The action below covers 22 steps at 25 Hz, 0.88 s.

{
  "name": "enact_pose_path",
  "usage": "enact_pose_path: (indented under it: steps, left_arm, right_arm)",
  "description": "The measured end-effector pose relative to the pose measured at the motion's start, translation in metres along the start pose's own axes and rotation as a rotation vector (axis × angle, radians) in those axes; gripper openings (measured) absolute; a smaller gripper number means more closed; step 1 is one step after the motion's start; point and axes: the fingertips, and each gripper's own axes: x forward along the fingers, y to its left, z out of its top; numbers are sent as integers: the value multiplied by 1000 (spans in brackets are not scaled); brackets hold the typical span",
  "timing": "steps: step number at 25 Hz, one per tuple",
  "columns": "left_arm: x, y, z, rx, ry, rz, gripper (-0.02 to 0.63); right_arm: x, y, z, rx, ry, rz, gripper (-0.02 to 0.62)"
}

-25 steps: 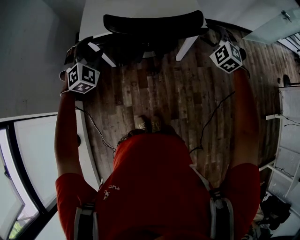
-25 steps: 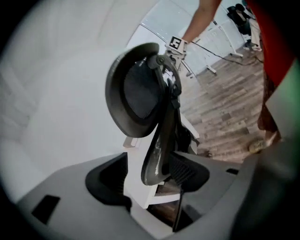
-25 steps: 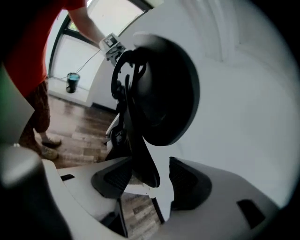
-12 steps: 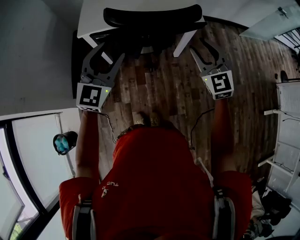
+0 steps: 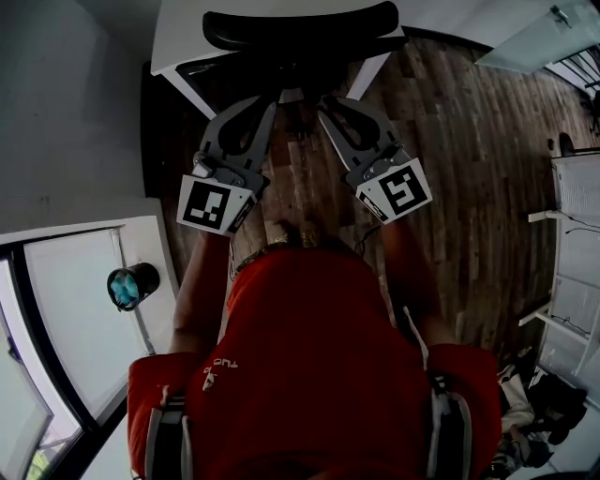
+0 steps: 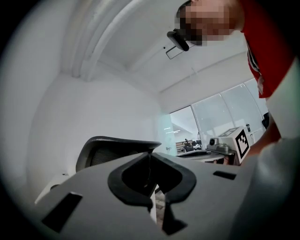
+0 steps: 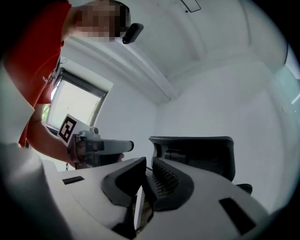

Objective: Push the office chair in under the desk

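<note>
Near chair [image 5: 300, 30], grippers [image 5: 267, 105] [image 5: 326, 101] just closed, empty

We look down on a dark wood-plank floor [image 5: 469, 141] beside a plain grey wall [image 5: 75, 112]. A large window [image 5: 66, 309] brightens the lower left, and the ceiling [image 6: 117, 37] is white.

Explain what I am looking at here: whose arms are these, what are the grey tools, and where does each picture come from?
No robot here: a person in a red shirt holds a two-jaw gripper in each hand. The head view looks down from their head onto a wooden floor, the office chair and the white desk it stands at. The other two views ride on the left gripper and the right gripper, looking along the jaws. Both pairs have just been closing, now meet at the tips and hold nothing.
</note>
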Motion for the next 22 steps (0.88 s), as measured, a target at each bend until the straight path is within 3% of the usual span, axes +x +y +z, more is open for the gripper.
enact_pose_path:
  steps: [3,6,12,22]
  left_arm:
    - [-5,-2,-3,-4,30,2,14]
    - [-8,-2,3,-22,-13,-8,9]
    - [-11,-5,5,-27,-44,-27,9]
    - [-15,0,-3,-18,3,-24,9]
  right_arm:
    - [1,11,10,37,-53,15,38]
    - [2,18,16,47,-83,24,28]
    - [12,27,11,71,-74,43,26]
    - [21,30,8,76,-66,35,25]
